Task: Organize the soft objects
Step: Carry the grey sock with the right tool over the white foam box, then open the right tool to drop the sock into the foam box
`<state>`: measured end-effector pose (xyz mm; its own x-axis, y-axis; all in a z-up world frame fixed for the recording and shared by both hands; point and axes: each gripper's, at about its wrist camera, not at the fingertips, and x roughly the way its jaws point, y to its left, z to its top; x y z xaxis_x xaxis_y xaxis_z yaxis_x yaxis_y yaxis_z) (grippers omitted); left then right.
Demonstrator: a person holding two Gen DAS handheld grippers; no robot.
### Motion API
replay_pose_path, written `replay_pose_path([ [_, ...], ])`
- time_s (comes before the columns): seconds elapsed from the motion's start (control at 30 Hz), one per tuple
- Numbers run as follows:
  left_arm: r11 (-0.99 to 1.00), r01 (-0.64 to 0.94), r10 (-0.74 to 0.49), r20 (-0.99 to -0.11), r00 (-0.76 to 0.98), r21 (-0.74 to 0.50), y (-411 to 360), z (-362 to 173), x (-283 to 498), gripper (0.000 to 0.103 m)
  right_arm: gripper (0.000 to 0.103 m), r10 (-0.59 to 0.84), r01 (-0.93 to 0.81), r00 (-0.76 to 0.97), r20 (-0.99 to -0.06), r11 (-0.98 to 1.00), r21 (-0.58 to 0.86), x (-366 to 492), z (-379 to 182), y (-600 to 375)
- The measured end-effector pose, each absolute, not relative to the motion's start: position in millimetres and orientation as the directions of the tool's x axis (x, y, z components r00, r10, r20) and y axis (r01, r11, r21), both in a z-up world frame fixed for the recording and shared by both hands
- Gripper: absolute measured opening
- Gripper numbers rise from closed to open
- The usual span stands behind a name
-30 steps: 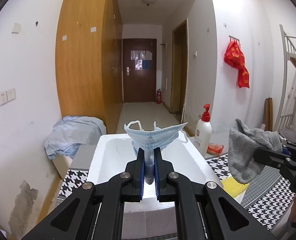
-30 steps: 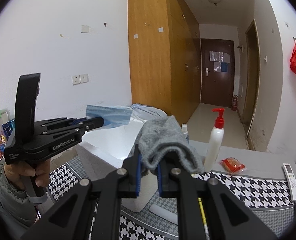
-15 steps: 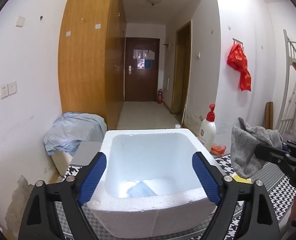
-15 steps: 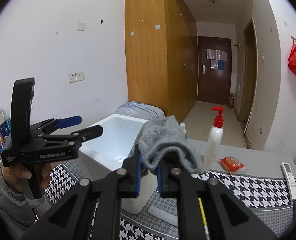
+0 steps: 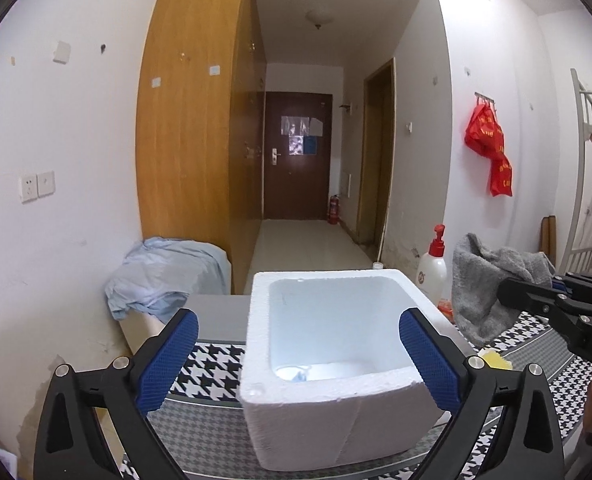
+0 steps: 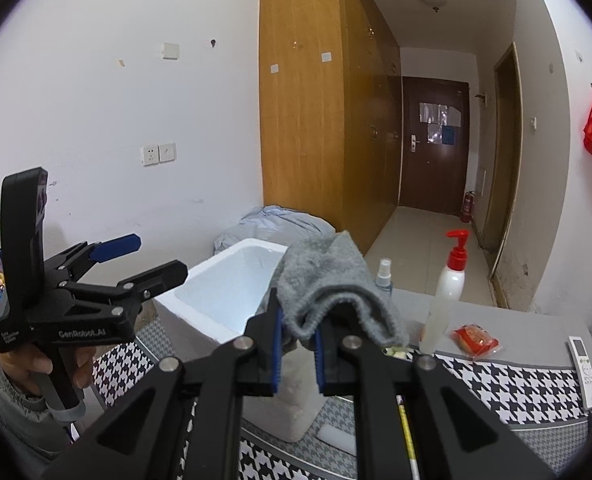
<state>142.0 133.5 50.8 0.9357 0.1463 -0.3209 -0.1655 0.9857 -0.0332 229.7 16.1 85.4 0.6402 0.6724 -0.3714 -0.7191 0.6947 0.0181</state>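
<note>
Right wrist view: right tongs (image 6: 298, 350) pinching grey cloth (image 6: 328, 284), box (image 6: 224, 292) just left of and beyond them. Left tongs (image 5: 296, 354) spread, empty, over box (image 5: 336, 412); mask (image 5: 296, 372) inside. Next, likely: cloth leftward over opening; right tongs nearer.
</note>
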Motion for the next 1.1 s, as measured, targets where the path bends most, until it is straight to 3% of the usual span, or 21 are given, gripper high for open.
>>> replay_pose_path([
  [0.87, 0.980, -0.194, 0.175, -0.298, 0.939, -0.037, 153.5, 47.2, 123.0, 0.102, 0.016, 0.690, -0.740, 0.588, -0.422, 0.670, 0.066, 255.8, 75.6, 36.2],
  [1.1, 0.979, -0.197, 0.175, -0.301, 0.938, -0.045, 158.2, 43.8, 122.3, 0.102, 0.035, 0.687, -0.738, 0.578, -0.441, 0.670, 0.078, 260.7, 74.1, 47.6],
])
